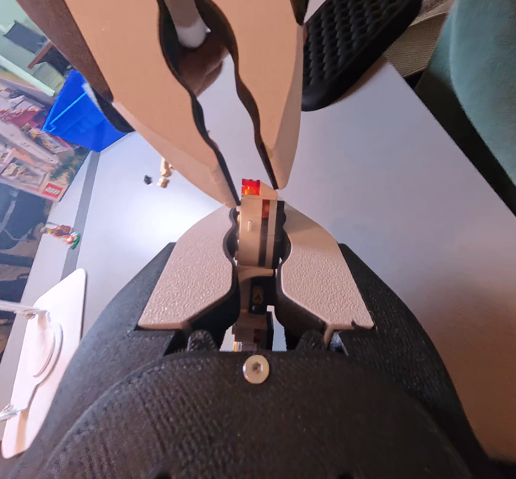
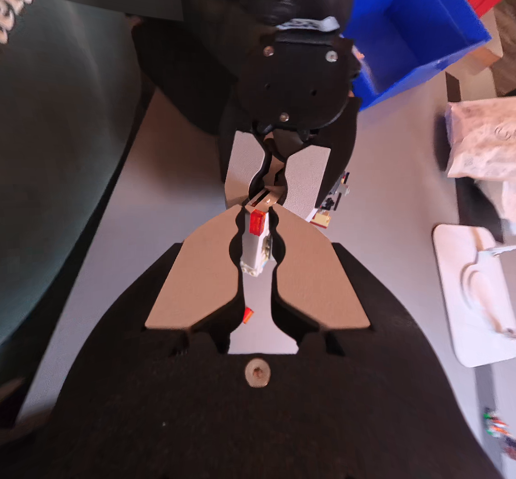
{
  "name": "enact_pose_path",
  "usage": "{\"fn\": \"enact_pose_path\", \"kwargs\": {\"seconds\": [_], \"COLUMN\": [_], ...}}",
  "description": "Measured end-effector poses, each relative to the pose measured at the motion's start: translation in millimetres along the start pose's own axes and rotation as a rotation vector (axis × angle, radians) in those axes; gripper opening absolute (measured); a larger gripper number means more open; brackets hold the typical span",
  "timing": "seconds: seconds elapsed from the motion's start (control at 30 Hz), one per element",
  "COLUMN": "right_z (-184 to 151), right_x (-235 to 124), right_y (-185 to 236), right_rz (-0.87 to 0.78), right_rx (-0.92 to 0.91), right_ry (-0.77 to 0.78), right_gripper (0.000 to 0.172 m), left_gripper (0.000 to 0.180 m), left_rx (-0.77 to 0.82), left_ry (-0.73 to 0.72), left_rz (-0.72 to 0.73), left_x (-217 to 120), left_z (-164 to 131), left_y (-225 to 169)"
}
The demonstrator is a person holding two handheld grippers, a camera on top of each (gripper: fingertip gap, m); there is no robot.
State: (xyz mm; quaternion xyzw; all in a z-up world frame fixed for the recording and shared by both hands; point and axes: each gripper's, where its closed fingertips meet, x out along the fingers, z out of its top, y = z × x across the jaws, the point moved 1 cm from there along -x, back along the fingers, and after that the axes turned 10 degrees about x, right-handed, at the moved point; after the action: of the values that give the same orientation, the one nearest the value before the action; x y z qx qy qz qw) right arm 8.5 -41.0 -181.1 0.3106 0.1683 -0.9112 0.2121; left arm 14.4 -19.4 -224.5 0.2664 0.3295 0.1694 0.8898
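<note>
My left gripper [image 1: 258, 214] is shut on a small brick assembly [image 1: 251, 237], tan and white with a black stripe and orange parts, held above the white table [image 1: 363, 186]. A translucent red brick [image 1: 250, 186] sits on its far end. My right gripper [image 1: 257, 195] comes in from the opposite side, its fingertips on either side of that end. In the right wrist view my right gripper [image 2: 256, 210] is shut on the same assembly [image 2: 252, 253], with the red brick [image 2: 257, 223] facing up. The left gripper [image 2: 264, 197] holds the other end.
A blue bin [image 1: 75, 114] and a picture-covered toy box [image 1: 28, 144] stand at the left. Loose small bricks [image 1: 164, 175] and a small figure [image 1: 64, 235] lie on the table. A white pad [image 2: 474, 298], a plastic bag [image 2: 480, 142], a small brick build [image 2: 335, 197] and a loose red piece [image 2: 247, 315] show too. My right fingertips sit around 5 cm from my left ones.
</note>
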Motion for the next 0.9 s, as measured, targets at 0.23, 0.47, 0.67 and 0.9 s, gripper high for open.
{"fn": "enact_pose_path", "kwargs": {"seconds": [0.23, 0.47, 0.67, 0.9], "right_z": [8.7, 3.8, 0.6, 5.1], "right_x": [-5.6, -8.1, -12.1, -16.9], "right_y": [-1.6, -4.1, -6.0, -6.1], "right_rz": [-0.015, -0.012, -0.034, -0.031], "right_rx": [-0.292, -0.369, -0.411, -0.390], "right_ry": [0.068, 0.114, 0.155, 0.150], "right_gripper": [0.021, 0.023, 0.023, 0.022], "left_gripper": [0.025, 0.025, 0.025, 0.025], "left_rx": [-0.093, -0.178, -0.203, -0.216], "left_ry": [-0.124, -0.194, -0.189, -0.165], "left_rz": [-0.343, -0.695, -0.776, -0.803], "left_x": [-14.5, -25.2, -24.1, -19.7], "left_z": [11.4, 15.8, 17.5, 17.9], "left_y": [-8.3, -15.9, -15.6, -15.6]}}
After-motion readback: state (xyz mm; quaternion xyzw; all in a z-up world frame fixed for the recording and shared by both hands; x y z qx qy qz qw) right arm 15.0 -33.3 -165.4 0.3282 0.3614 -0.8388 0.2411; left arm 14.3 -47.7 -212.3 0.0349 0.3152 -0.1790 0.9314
